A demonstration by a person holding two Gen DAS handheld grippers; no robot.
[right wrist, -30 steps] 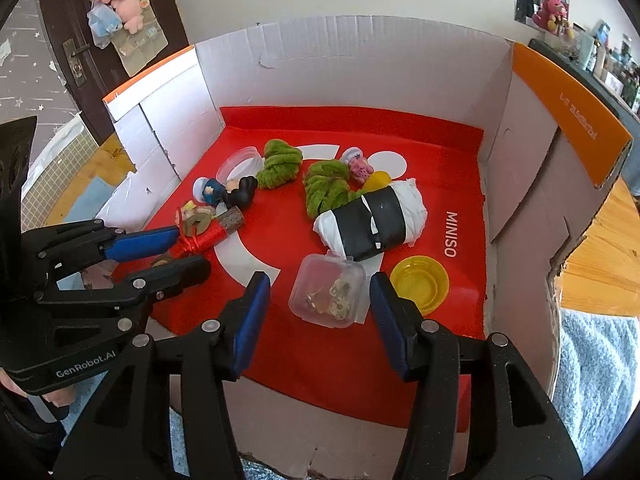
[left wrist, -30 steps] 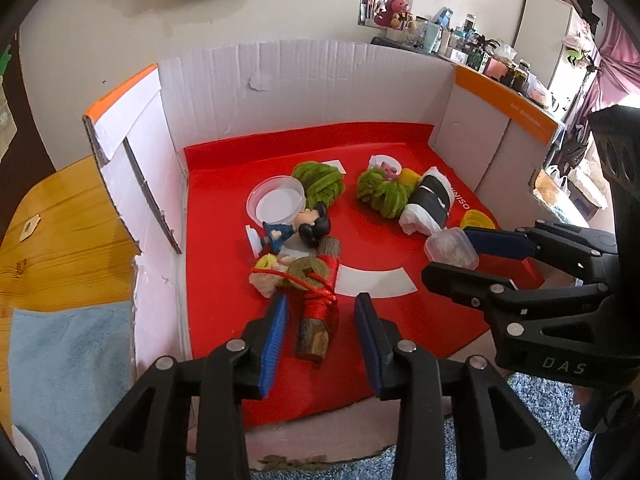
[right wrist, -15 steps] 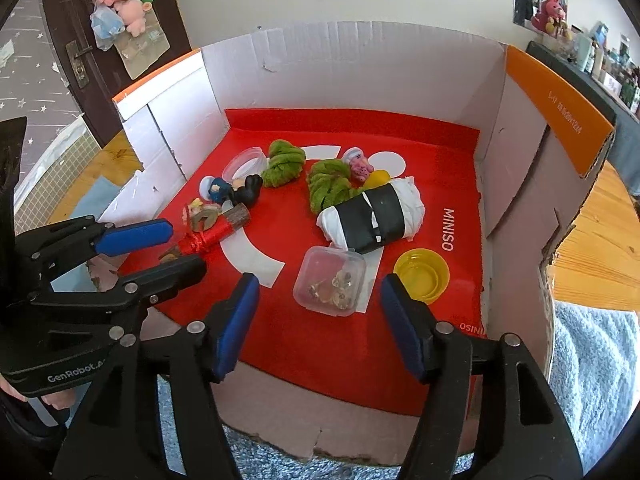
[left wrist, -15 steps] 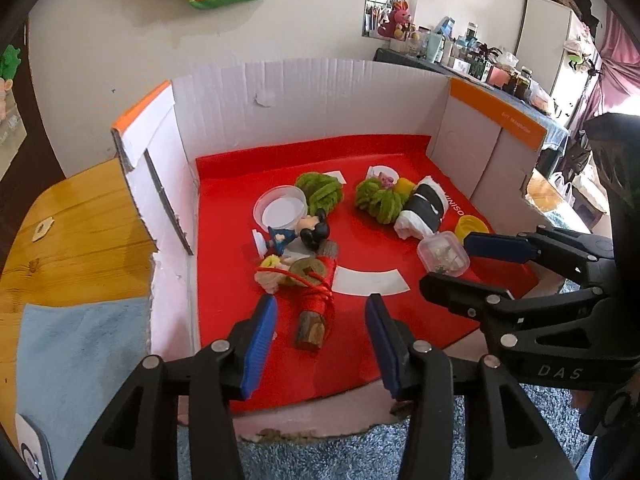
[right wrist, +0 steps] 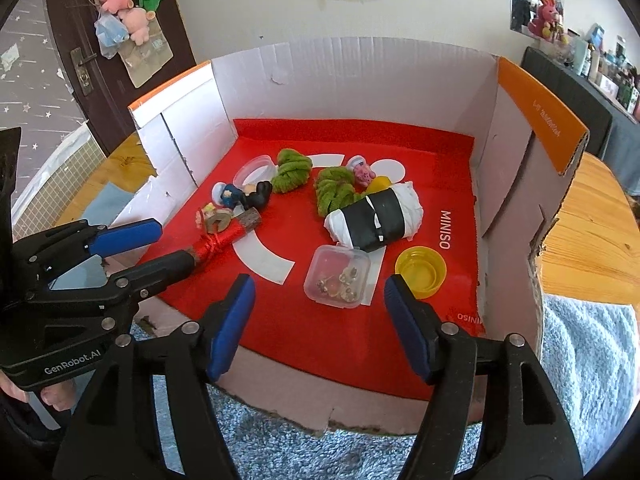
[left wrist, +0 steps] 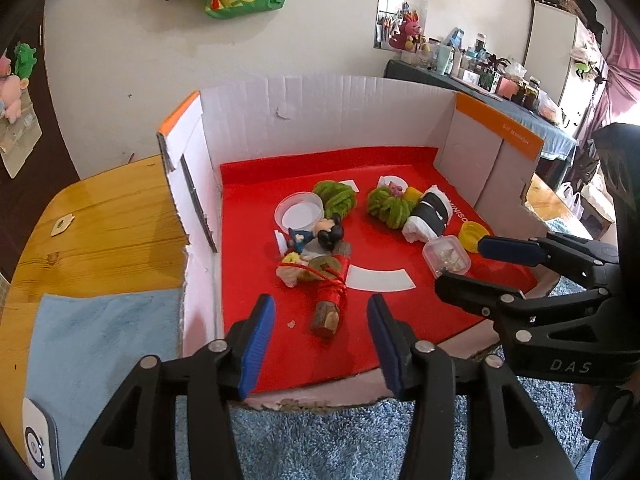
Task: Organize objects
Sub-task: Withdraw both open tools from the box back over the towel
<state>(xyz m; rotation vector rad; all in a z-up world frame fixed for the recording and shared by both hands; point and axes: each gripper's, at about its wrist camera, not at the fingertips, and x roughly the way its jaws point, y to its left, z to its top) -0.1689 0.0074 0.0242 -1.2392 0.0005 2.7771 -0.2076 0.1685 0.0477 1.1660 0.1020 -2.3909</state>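
Both grippers hang over the near edge of the cardboard box (left wrist: 360,112), jaws opening and empty: the left gripper (left wrist: 321,342) stands apart just short of the wooden stick bound in red cord (left wrist: 330,304), the right gripper (right wrist: 318,322) just short of the small clear plastic case (right wrist: 337,278). Beside that case on the red floor lie a yellow cap (right wrist: 420,270) and a black-and-white roll (right wrist: 376,216), touching the case's far edge.
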